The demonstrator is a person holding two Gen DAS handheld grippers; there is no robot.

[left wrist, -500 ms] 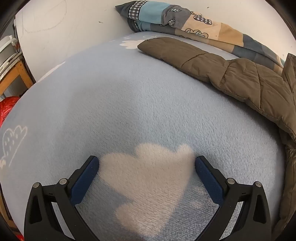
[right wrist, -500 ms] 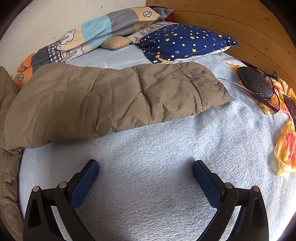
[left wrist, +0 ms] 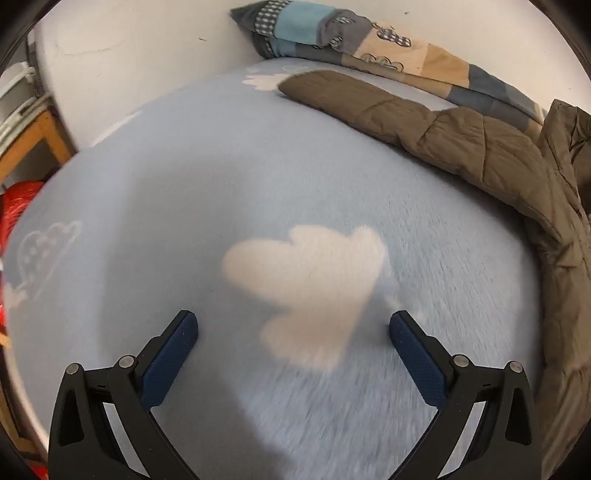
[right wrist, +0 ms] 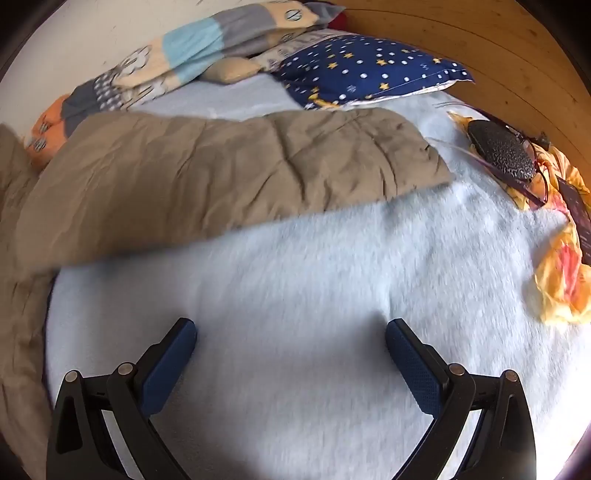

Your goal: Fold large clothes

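A brown quilted puffer jacket lies spread on a light blue fleece blanket (left wrist: 147,206). In the left wrist view one sleeve (left wrist: 424,125) stretches across the upper right, well beyond my left gripper (left wrist: 293,325), which stands open over a white cloud print (left wrist: 310,284) with nothing between its fingers. In the right wrist view the other sleeve (right wrist: 240,173) runs across the middle, its cuff pointing right. My right gripper (right wrist: 290,330) is open above bare blanket (right wrist: 314,295), short of that sleeve. The jacket's body (right wrist: 18,332) fills the left edge.
A patchwork pillow (left wrist: 332,33) lies along the white wall. A navy star-print pillow (right wrist: 369,70) rests at the wooden headboard (right wrist: 498,48). Glasses on a dark case (right wrist: 502,151) and yellow-orange cloth (right wrist: 565,266) sit at the right. A wooden shelf (left wrist: 33,136) and red bag (left wrist: 18,206) stand past the bed's left edge.
Both cameras have moved: the cloud print has slid up and right in the left view, and the sleeve sits slightly higher in the right view. Both grippers stay open.
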